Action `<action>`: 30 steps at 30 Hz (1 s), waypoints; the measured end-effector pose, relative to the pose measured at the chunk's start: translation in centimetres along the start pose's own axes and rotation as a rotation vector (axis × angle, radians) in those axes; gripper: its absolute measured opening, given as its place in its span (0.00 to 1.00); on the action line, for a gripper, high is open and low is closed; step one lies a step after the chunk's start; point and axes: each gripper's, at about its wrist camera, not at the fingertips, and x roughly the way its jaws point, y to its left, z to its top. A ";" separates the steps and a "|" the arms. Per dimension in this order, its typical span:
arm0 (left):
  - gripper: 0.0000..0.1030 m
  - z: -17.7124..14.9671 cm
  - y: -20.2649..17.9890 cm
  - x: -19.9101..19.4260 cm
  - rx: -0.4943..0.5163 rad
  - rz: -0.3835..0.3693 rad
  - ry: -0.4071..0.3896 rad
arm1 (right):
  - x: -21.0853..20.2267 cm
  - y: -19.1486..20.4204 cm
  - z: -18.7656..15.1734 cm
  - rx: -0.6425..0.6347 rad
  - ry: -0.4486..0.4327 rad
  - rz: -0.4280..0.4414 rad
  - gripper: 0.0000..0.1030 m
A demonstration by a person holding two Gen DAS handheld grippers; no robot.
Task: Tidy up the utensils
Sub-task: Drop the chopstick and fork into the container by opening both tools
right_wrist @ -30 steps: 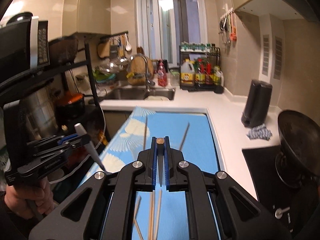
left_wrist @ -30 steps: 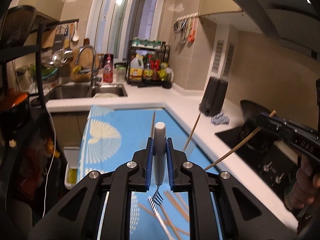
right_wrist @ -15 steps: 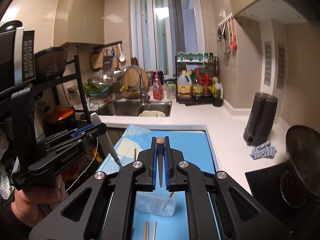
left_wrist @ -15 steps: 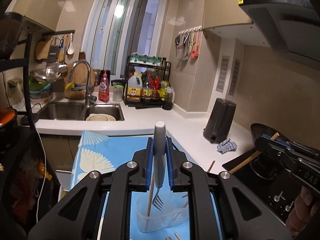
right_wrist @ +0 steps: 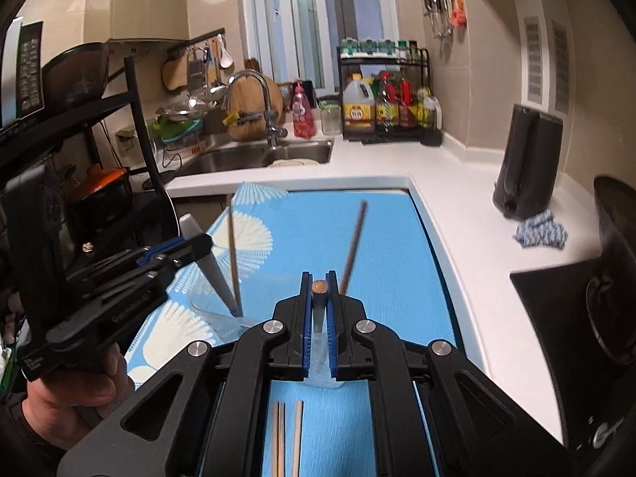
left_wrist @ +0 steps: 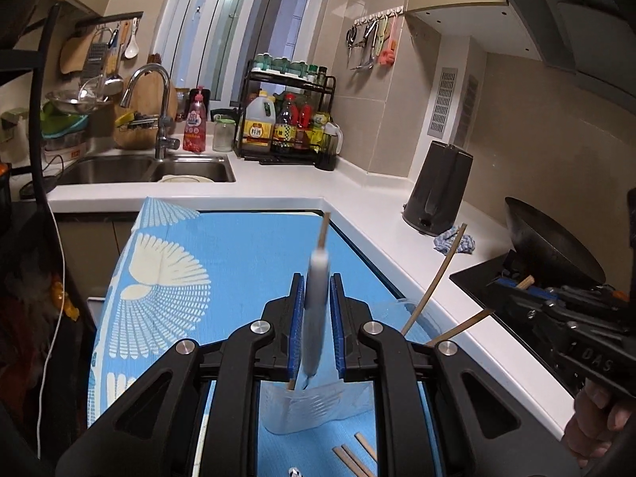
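Observation:
My left gripper [left_wrist: 317, 290] is shut on a fork with a grey handle [left_wrist: 315, 318], held upright with its tines down inside a clear plastic cup [left_wrist: 318, 409] on the blue mat [left_wrist: 222, 262]. Two chopsticks [left_wrist: 433, 282] lean in the cup. My right gripper [right_wrist: 318, 296] is shut on a wooden chopstick [right_wrist: 319, 287], seen end-on, above the same cup [right_wrist: 222, 310]. The left gripper also shows in the right wrist view [right_wrist: 187, 248], at the left, with the fork handle [right_wrist: 210, 266] in it.
Loose chopsticks [right_wrist: 286, 437] lie on the mat in front of the cup. A white counter [left_wrist: 397, 230] runs along the right with a black knife block [left_wrist: 437, 187], a blue rag [left_wrist: 453, 244] and a wok [left_wrist: 548, 246]. A sink [left_wrist: 139, 167] is behind.
Both grippers have come down and closer to the cup. The fork now reaches into the cup and is blurred from motion. The right gripper sits lower, nearer the left one.

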 end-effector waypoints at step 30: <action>0.52 -1.6 -1.6 -6.9 0.101 0.042 -0.092 | -5.7 3.1 -3.2 -0.077 -0.082 -0.066 0.35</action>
